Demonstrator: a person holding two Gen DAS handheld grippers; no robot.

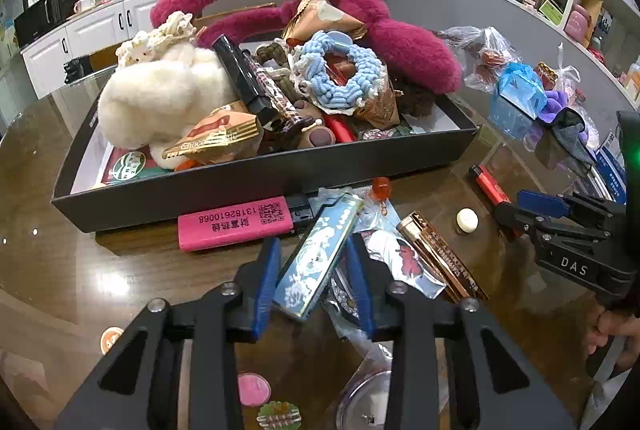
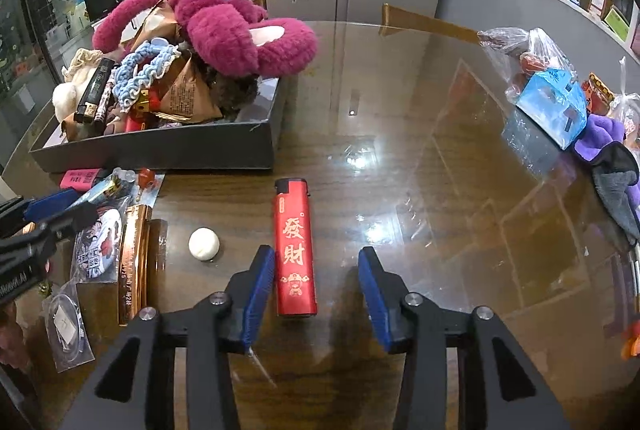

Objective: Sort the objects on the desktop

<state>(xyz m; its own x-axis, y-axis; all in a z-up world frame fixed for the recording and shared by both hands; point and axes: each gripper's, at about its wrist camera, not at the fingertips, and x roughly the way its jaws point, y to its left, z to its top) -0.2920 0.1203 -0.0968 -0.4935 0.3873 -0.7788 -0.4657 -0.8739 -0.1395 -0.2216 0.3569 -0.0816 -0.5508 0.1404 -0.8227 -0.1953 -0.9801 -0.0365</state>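
A black tray [image 1: 256, 186] piled with plush toys and trinkets stands on the glass table; it also shows in the right wrist view [image 2: 160, 150]. My left gripper [image 1: 314, 250] straddles a blue patterned lighter [image 1: 320, 256], tilted against the clutter; its jaws stand close around the lighter, though contact is unclear. A pink lighter [image 1: 236, 224] lies against the tray wall. My right gripper [image 2: 316, 262] is open, with a red lighter [image 2: 294, 248] lying flat between its fingers, nearer the left one. The right gripper also shows in the left wrist view [image 1: 516, 214].
A gold lighter [image 2: 134, 262], a small white ball [image 2: 204, 244], a round badge [image 2: 100, 242] and bagged trinkets lie left of the red lighter. A blue box [image 2: 554, 104], plastic bags and a purple cloth [image 2: 604, 138] sit at the right edge. Stickers [image 1: 254, 388] lie near me.
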